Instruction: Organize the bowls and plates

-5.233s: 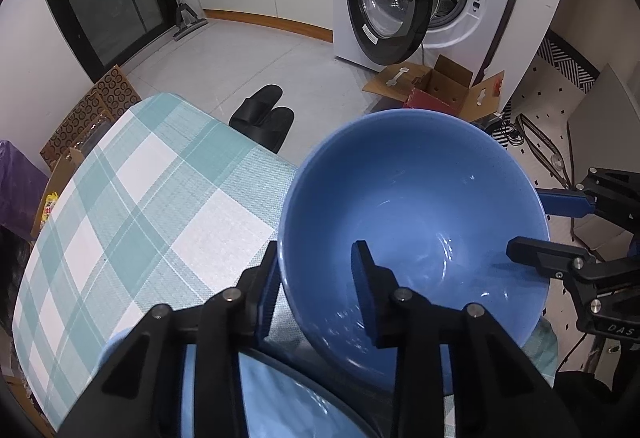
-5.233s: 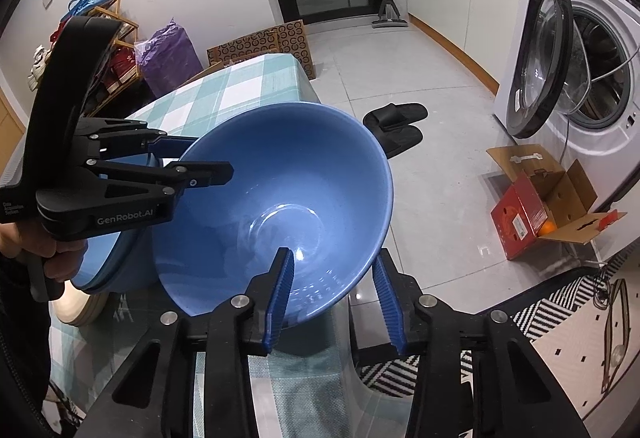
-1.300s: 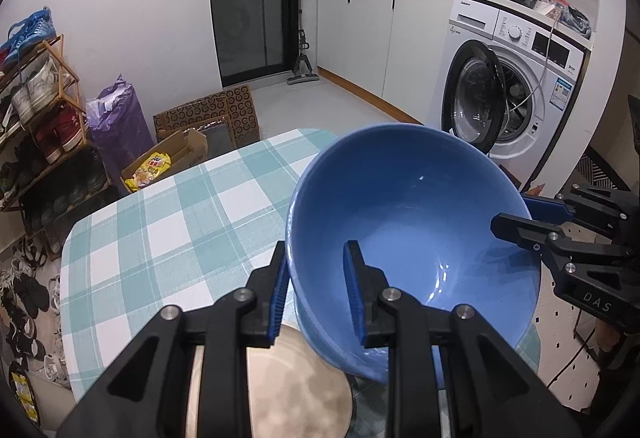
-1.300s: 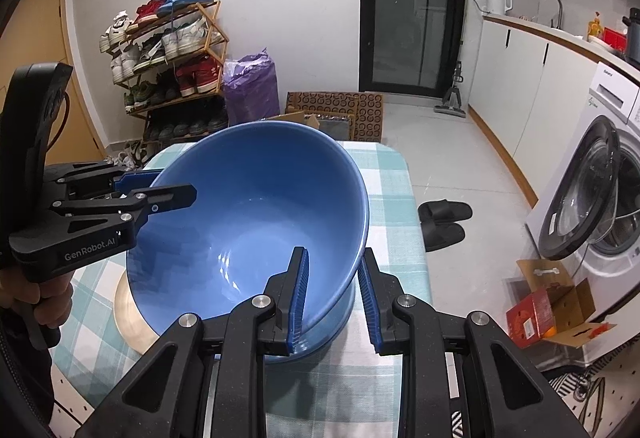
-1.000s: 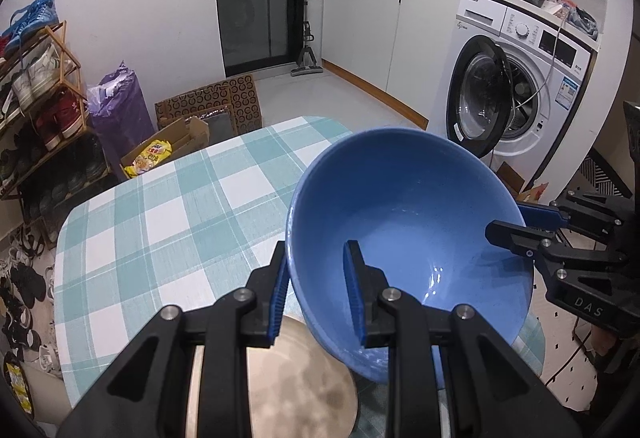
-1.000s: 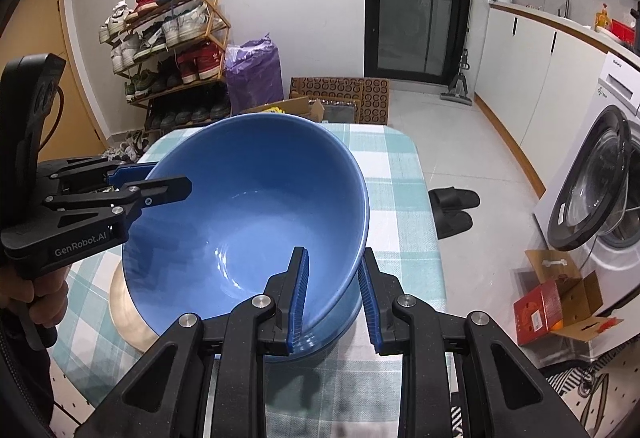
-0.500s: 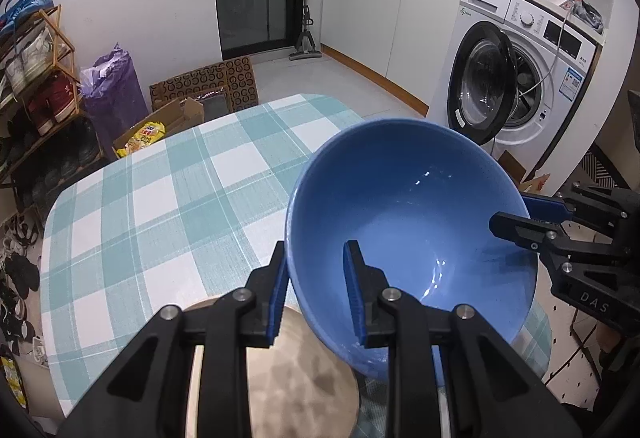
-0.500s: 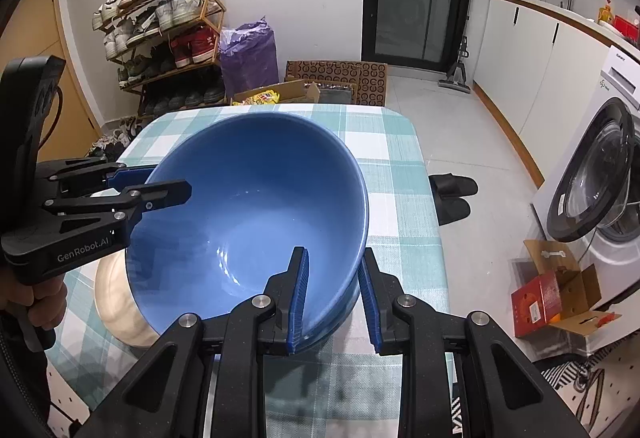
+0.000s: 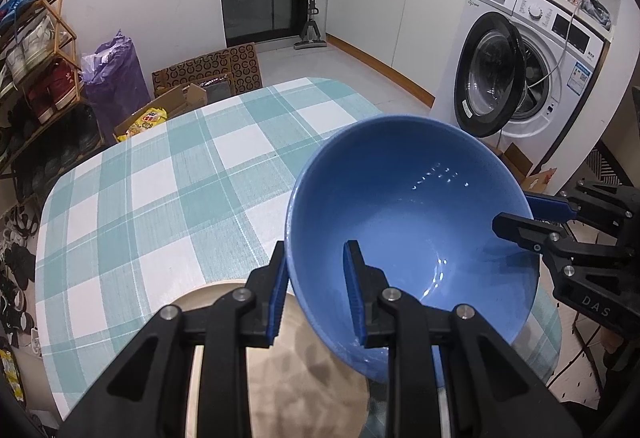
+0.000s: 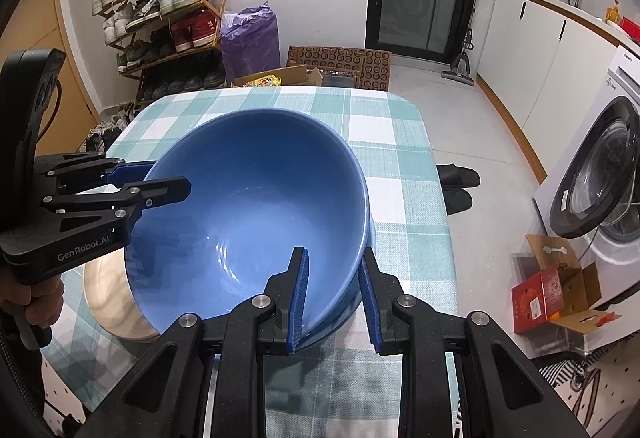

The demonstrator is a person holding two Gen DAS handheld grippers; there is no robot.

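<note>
Since the earlier frames the bowl (image 9: 412, 230) has come lower over the bench (image 9: 168, 190), now just above a second blue bowl (image 10: 362, 280). It is glossy, deep and round. The left hand-held gripper (image 9: 316, 290) and right hand-held gripper (image 10: 334, 294) each pinch its rim, clenched narrow. A tan round plate (image 9: 280, 378) lies beside it on checked cloth.

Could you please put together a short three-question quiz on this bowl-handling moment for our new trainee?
1. True or false: both claws grip the blue bowl by its rim.
2. What lies on the checked tablecloth under the left claw? A) beige plate B) fork C) cup
3. Which appliance stands open-doored beyond the table?

Key: 1 true: the right claw grips too. 2 A, the beige plate. 3 the washing machine.
</note>
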